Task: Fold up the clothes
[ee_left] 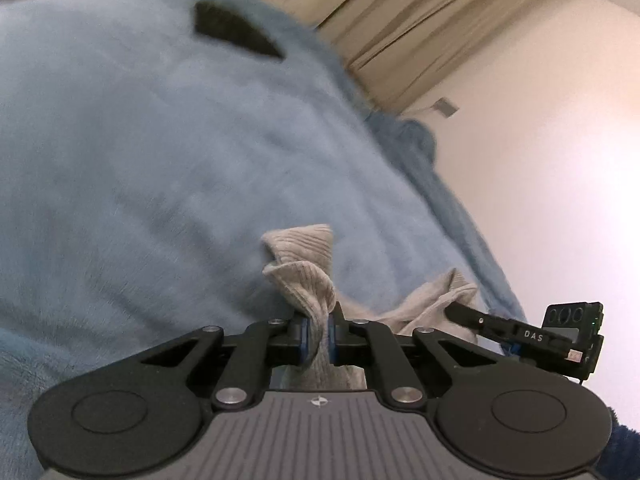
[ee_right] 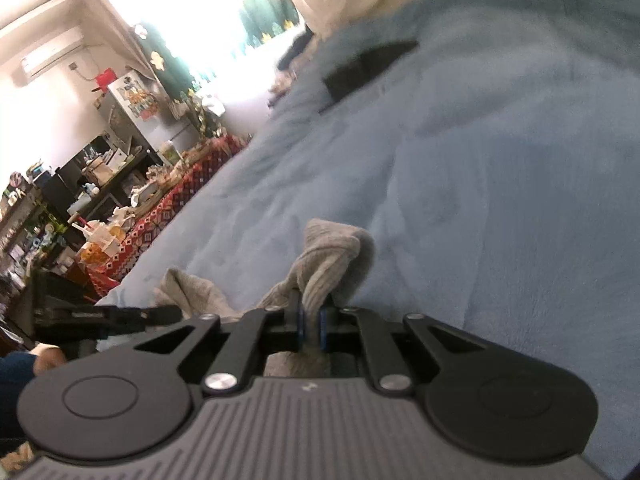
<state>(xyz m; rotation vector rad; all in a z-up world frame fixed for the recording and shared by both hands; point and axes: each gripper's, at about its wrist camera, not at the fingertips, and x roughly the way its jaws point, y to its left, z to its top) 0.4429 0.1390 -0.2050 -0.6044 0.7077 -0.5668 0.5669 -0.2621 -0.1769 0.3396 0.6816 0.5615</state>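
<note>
Left gripper (ee_left: pixel 319 336): jaws clenching a bunched edge of a grey ribbed garment (ee_left: pixel 308 280), cloth puckering above the blue pads (ee_left: pixel 305 334).

Right gripper (ee_right: pixel 310 330): jaws likewise gripping a gathered edge of the same grey ribbed garment (ee_right: pixel 328 264), fabric rising in a knot beyond the fingertips.

Garment: slack grey cloth sagging between the two grippers, lying on a light blue fleece blanket (ee_left: pixel 160 160).

Beyond: a black patch (ee_right: pixel 368 64) on the blanket; a cluttered table with a red patterned cloth (ee_right: pixel 168 204) at the side.

Step, as judged: both edges being taken up, garment being raised for spreading. Next move calling for drawing the grippers apart evenly, then laying the cloth flat.
</note>
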